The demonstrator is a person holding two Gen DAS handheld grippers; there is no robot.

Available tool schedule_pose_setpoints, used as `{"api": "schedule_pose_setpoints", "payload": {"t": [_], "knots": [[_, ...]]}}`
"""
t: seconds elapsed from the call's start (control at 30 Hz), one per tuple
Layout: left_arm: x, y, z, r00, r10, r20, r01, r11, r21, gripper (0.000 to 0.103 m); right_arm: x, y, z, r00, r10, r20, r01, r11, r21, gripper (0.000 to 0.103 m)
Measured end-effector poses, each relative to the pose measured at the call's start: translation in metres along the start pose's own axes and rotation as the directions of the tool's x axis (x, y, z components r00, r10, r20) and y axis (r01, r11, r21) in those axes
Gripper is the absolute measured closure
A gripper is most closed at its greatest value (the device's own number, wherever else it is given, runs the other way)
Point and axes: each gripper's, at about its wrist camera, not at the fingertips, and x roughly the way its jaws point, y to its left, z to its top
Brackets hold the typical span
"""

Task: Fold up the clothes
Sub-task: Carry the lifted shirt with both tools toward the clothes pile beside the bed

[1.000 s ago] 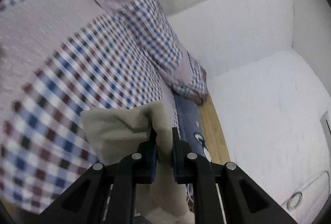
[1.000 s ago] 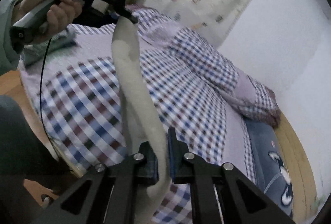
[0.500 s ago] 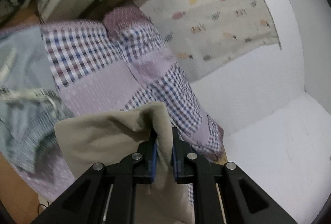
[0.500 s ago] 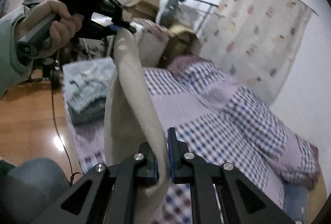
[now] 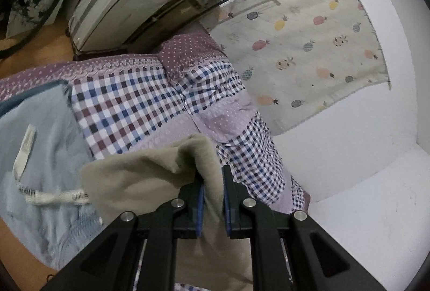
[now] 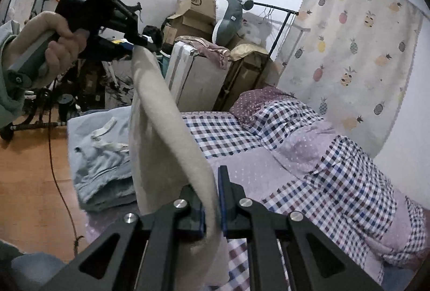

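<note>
A bed (image 6: 309, 156) covered in a patchwork quilt of blue, maroon and white checks and dotted lilac panels fills the room's middle, running from the wooden floor (image 6: 32, 170) toward a white wall hung with a pineapple-print curtain (image 6: 357, 57). At its head, a clutter of cardboard boxes (image 6: 193, 14), a white case (image 6: 193, 76) and a grey plush toy (image 6: 228, 14) is stacked against the wall beside a black clothes rail.

A beige garment (image 6: 161, 135) hangs in the air above the bed's near edge, stretched as a long band between the two tools. The left gripper (image 6: 142, 42), gripped by a person's hand (image 6: 53, 43) in a pale green sleeve, is raised high with its fingers pressed together on the garment's top end; in the left wrist view the same cloth (image 5: 150, 178) bunches between the blue-padded fingers. The right gripper (image 6: 212, 199), lower and nearer, has its fingers closed to a narrow gap on the garment's lower part, the fabric passing between them and falling below.

A light blue garment (image 6: 102, 156) with white drawstrings lies crumpled on the bed's foot end, below the raised cloth.
</note>
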Motion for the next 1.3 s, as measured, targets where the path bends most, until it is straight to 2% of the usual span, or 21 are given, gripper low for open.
{"api": "schedule_pose_setpoints", "payload": {"t": [0.2,0.3,0.37,0.5,0.6,0.67,0.7,0.77,0.83,0.93,1.1,1.2,1.27,1.3], "knots": [[0.015,0.003,0.052,0.998,-0.034,0.045,0.033,0.999,0.027,0.092,0.054,-0.025,0.04,0.998,-0.059,0.011,0.059,0.998,0.026,0.096],[0.02,0.005,0.078,0.996,-0.055,0.075,0.053,0.998,0.039,0.092,0.077,-0.025,0.061,0.995,-0.09,0.032,0.09,0.996,0.024,0.096],[0.015,0.014,0.091,0.994,-0.057,0.096,0.054,0.998,0.034,0.092,0.089,-0.02,0.072,0.993,-0.104,0.052,0.103,0.994,0.024,0.096],[-0.008,0.055,0.1,0.991,-0.033,0.129,0.027,0.999,0.044,0.092,0.118,0.021,0.084,0.993,-0.09,0.072,0.09,0.996,0.005,0.096],[-0.02,0.108,0.099,0.993,0.028,0.113,-0.025,0.999,-0.024,0.093,0.134,0.064,0.077,0.996,-0.053,0.065,0.055,0.998,-0.028,0.096],[-0.028,0.139,0.093,0.991,0.09,0.096,-0.086,0.995,-0.044,0.093,0.143,0.096,0.069,0.999,-0.025,0.048,0.028,0.998,-0.065,0.096],[-0.034,0.148,0.091,0.991,0.098,0.096,-0.093,0.994,-0.049,0.093,0.147,0.112,0.065,0.999,-0.011,0.039,0.014,0.996,-0.083,0.096],[-0.045,0.161,0.086,0.99,0.095,0.103,-0.089,0.995,-0.054,0.093,0.149,0.142,0.053,1.0,0.006,0.029,-0.003,0.994,-0.111,0.096],[-0.058,0.168,0.083,0.991,0.079,0.109,-0.074,0.996,-0.05,0.093,0.142,0.167,0.05,0.999,-0.008,0.048,0.016,0.988,-0.155,0.096],[-0.075,0.169,0.079,0.991,0.047,0.124,-0.044,0.999,-0.029,0.093,0.129,0.186,0.054,0.995,-0.045,0.084,0.061,0.979,-0.197,0.096],[-0.109,0.179,0.064,0.983,-0.04,0.18,0.033,0.999,0.038,0.093,0.106,0.225,0.049,0.977,-0.125,0.172,0.174,0.935,-0.309,0.096],[-0.116,0.219,0.047,0.982,-0.036,0.186,0.034,0.999,0.017,0.093,0.097,0.265,0.033,0.97,-0.13,0.205,0.203,0.897,-0.393,0.096],[-0.115,0.262,0.034,0.984,-0.006,0.178,0.015,0.999,-0.049,0.093,0.106,0.294,0.013,0.977,-0.109,0.181,0.182,0.868,-0.462,0.096],[-0.114,0.275,0.029,0.985,0.012,0.173,0.0,0.998,-0.069,0.093,0.111,0.301,0.008,0.983,-0.093,0.16,0.158,0.872,-0.464,0.096]]}}
